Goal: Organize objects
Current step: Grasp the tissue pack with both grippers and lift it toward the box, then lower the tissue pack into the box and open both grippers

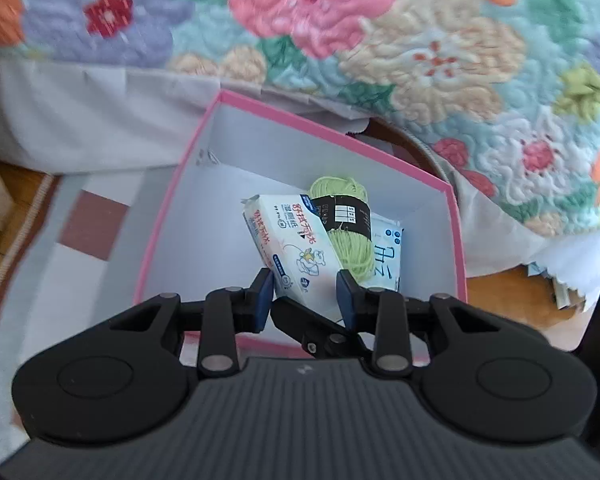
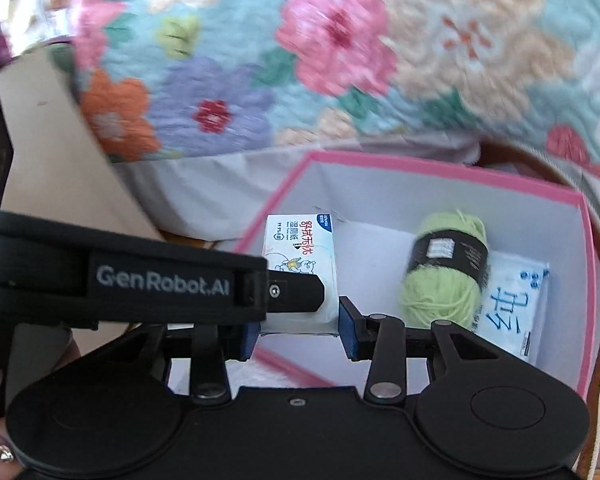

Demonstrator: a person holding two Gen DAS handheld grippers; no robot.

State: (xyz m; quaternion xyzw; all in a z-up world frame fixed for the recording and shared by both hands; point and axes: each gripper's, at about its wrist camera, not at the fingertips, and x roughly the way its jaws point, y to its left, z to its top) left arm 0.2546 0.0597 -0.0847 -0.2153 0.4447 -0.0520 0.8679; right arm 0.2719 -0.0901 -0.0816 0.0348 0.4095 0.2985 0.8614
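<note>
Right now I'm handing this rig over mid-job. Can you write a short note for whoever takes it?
Left gripper: shut on the white wipes pack.
Right gripper: shut on the same pack at another edge, so the two grippers cross.
Things: the pack is held tilted within the opening of the pink box. I cannot tell whether it touches the floor of the box. The green yarn ball and the blue-lettered packet lie inside, with the yarn partly on the packet.
Done: yarn and packet are boxed.
Left: probably set the pack down and open both grippers. No other loose items are in view.
</note>
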